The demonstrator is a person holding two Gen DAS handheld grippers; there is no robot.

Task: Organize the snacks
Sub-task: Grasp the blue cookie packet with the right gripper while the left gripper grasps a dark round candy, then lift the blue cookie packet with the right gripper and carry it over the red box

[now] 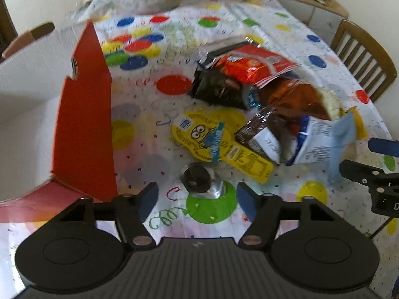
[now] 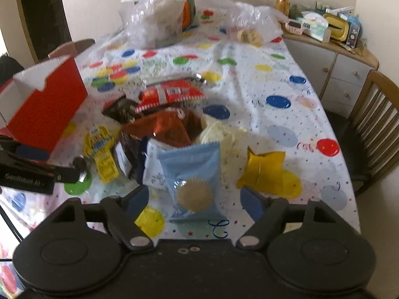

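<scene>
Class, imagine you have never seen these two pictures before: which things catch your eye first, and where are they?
A heap of bright snack packets lies mid-table on the white tablecloth with coloured dots. An open red cardboard box stands at its left. A pale blue packet with a gold seal lies in front of the open right gripper.

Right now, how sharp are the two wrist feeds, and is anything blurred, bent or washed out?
Left wrist: motion-smeared, the red box and snack pile soft; the yellow minion pack is readable but its small print is not. Right wrist: a little sharper, the blue packet clear enough. Both: fisheye bends the table's edges, and the plastic bags at the far end wash out pale.
</scene>
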